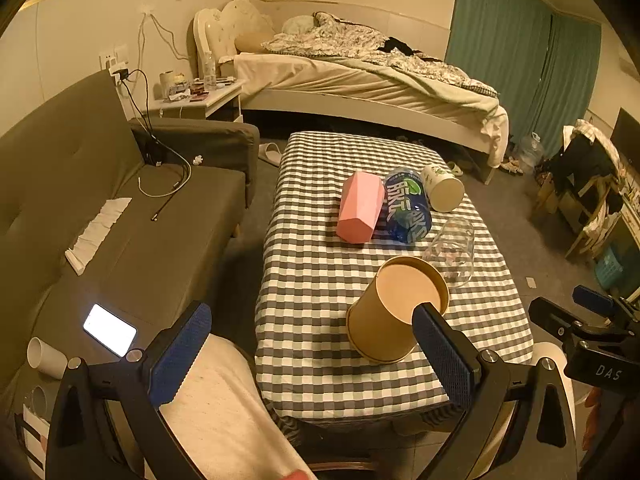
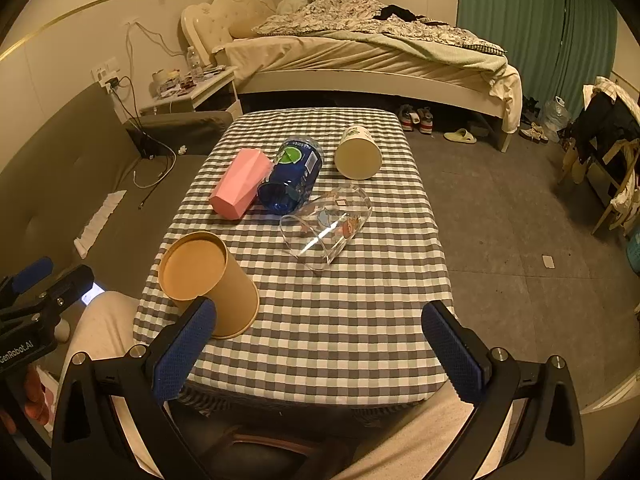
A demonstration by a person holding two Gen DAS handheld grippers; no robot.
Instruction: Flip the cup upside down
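**Five cups upside down on the checked bench, both grippers empty**

A lit phone [image 1: 109,329] on the grey sofa [image 1: 120,216] is shown clearly only in the left wrist view; shoes [image 2: 416,118] under the bed [image 2: 360,64] are seen only in the right wrist view.

Five cups are counted on the bench [image 2: 320,320], all bottom-up: one brown paper cup [image 2: 208,280] at the near left edge, one pink faceted cup [image 2: 240,184], one blue printed cup [image 2: 294,176], one clear glass cup [image 2: 328,226] and one white cup [image 2: 357,154].

The left gripper [image 1: 312,360] is held with its fingers [image 1: 180,354] spread wide; nothing is gripped. The right gripper [image 2: 320,356] is likewise held wide open and empty, its left finger overlapping the brown paper cup in the picture; whether contact is made cannot be told.
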